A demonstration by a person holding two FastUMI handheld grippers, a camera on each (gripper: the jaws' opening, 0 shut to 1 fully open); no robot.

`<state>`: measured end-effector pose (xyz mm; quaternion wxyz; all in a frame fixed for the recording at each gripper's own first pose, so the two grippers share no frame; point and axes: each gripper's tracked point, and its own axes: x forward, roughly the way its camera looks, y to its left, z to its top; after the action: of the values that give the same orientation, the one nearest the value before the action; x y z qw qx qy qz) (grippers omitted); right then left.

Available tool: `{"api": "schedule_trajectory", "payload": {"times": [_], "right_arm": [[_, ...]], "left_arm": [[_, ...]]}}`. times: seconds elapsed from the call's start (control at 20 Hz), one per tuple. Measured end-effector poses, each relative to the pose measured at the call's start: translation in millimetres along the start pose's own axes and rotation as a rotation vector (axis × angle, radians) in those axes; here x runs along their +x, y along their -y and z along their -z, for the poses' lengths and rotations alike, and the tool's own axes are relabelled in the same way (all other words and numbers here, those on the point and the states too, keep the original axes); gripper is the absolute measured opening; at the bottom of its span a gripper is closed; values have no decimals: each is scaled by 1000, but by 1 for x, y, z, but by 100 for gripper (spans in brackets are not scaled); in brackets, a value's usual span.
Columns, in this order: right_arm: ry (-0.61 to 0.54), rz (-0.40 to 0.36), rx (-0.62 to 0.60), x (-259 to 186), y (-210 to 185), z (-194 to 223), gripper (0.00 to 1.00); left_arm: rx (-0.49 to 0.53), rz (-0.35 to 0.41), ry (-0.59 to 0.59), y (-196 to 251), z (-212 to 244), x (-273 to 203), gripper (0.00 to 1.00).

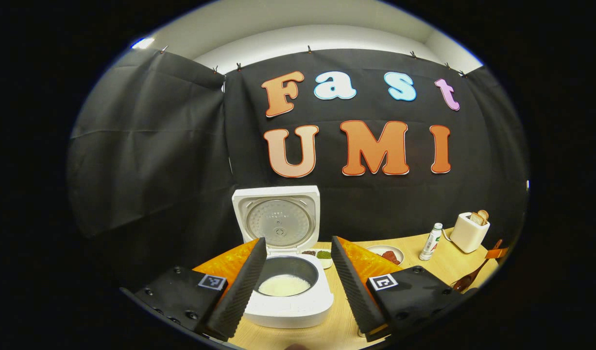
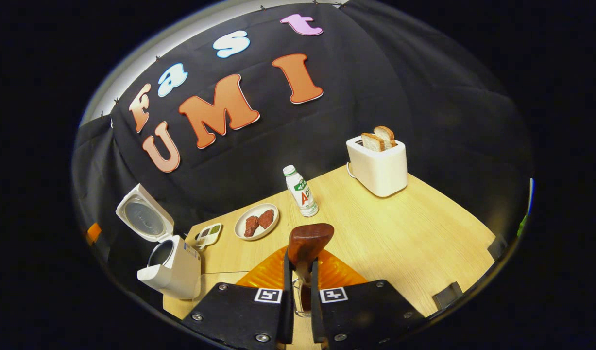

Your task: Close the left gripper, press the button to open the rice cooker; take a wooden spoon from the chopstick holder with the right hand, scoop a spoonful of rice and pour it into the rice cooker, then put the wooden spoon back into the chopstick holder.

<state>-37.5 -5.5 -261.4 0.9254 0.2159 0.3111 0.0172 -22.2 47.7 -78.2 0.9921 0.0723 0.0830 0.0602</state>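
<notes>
Left claw (image 1: 298,270) apart; right claw (image 2: 298,287) clamps wooden spoon (image 2: 308,243), handle seemingly hidden below.

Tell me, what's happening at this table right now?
A person is working with two handheld grippers. The rice cooker already stands open, with white rice in its pot, and the left gripper hovers open before it. The right gripper is shut on the wooden spoon, holding it above the wooden table.
</notes>
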Motion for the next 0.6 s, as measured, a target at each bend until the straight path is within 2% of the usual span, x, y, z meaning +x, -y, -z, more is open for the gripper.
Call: {"api": "schedule_trajectory", "payload": {"times": [0.35, 0.6], "right_arm": [[-5, -10, 59, 10, 13, 33, 15], [21, -7, 201, 20, 26, 39, 19]], "left_arm": [[-33, -68, -20, -18, -9, 13, 92], [-100, -111, -5, -43, -27, 27, 92]]}}
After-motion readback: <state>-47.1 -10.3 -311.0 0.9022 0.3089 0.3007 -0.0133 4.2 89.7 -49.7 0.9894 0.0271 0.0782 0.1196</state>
